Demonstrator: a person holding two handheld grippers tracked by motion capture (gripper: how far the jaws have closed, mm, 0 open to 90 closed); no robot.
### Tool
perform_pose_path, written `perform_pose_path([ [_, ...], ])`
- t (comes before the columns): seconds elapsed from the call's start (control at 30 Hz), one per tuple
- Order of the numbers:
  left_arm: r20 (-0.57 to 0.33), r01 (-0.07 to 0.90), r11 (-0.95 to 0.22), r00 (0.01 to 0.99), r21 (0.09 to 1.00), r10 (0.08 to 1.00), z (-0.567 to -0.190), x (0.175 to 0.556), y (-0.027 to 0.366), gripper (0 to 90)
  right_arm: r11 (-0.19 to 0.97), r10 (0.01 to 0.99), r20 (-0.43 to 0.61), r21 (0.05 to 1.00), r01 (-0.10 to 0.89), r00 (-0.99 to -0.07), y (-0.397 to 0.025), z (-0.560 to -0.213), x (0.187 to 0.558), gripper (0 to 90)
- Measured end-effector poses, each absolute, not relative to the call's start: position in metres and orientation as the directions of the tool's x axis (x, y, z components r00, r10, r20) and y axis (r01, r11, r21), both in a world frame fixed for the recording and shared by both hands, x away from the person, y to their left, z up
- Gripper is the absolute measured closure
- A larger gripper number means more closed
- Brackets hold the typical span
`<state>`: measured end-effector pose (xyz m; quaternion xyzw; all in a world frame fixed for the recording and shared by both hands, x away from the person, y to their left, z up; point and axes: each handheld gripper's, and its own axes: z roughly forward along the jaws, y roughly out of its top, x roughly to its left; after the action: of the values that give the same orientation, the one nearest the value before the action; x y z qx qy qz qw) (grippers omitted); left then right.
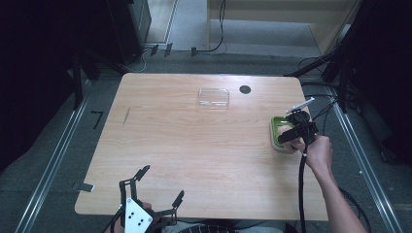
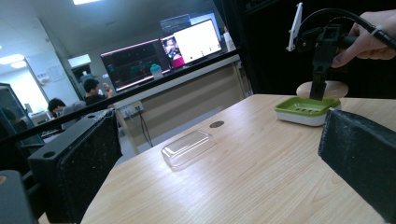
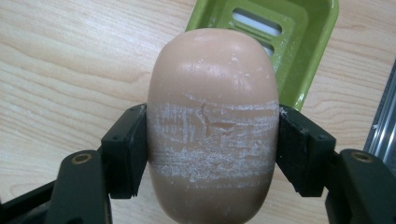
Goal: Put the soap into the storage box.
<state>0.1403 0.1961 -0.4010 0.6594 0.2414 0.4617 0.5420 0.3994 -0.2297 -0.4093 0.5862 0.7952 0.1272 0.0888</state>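
Note:
A peach bar of soap, scuffed white across its middle, is clamped between the pads of my right gripper, which is shut on it. It hangs just over the table at the near edge of a green soap dish with a slotted bottom. In the high view the right gripper is at the table's right edge beside the dish. My left gripper is open over the table's front edge, nothing between its jaws. A clear plastic lid lies at the far centre.
A dark round hole sits in the tabletop right of the lid. The light wooden table is bare in the middle. Metal rails run along both sides on the floor. Monitors and seated people are far behind the table.

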Motion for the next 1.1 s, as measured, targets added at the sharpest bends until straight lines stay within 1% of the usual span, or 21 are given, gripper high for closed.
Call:
perform_pose_path([
  [0.43,0.347,-0.181,-0.297,0.456,0.938,0.819,-0.401,0.14,0.196,0.0,0.254,0.961,0.022,0.328,0.91,-0.276,-0.229,-0.407,0.411,33.7],
  [1.1,0.346,-0.181,-0.295,0.456,0.938,0.82,-0.401,0.14,0.197,0.0,0.18,0.975,0.059,0.351,0.919,-0.213,-0.235,-0.415,0.426,33.7],
])
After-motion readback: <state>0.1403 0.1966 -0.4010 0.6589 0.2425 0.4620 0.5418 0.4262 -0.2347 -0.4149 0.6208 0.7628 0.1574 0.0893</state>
